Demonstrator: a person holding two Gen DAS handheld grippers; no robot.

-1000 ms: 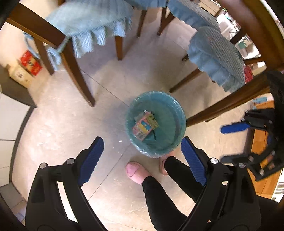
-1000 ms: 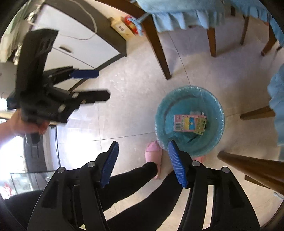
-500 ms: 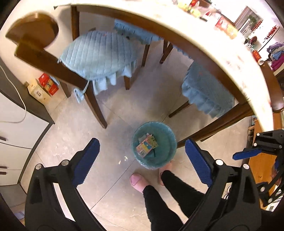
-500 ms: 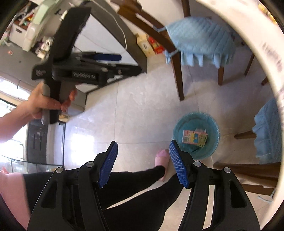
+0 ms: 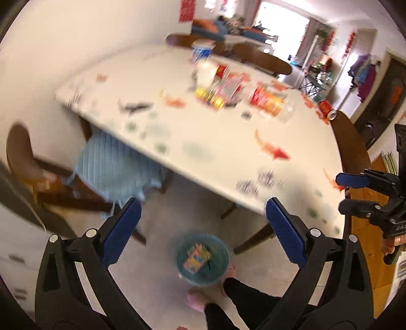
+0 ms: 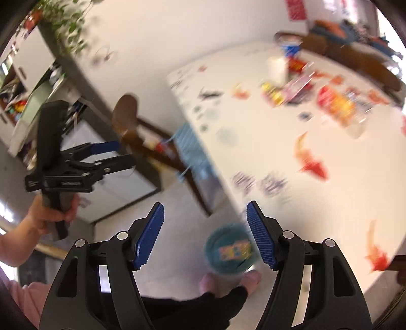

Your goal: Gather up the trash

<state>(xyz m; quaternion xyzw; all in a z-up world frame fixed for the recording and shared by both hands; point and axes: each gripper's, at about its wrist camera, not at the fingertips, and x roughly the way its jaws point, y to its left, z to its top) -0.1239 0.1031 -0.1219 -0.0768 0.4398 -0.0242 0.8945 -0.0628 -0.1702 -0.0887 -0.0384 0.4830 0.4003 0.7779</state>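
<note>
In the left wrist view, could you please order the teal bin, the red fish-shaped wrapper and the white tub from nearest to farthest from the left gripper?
1. Teal bin, on the floor just beyond the left gripper.
2. Red fish-shaped wrapper, on the table's near right part.
3. White tub, at the table's far edge.

White walls, pale tiled floor [image 5: 162, 276], white table [image 5: 218, 142], wooden chairs [image 5: 33, 172], grey cabinet [image 6: 106, 177], bright window [image 5: 281, 17].

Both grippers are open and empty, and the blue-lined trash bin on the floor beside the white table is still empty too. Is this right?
Not quite. The blue-lined trash bin is not empty: the left wrist view shows a colourful flat carton lying inside it. The rest holds: left gripper and right gripper have open, empty jaws.
</note>
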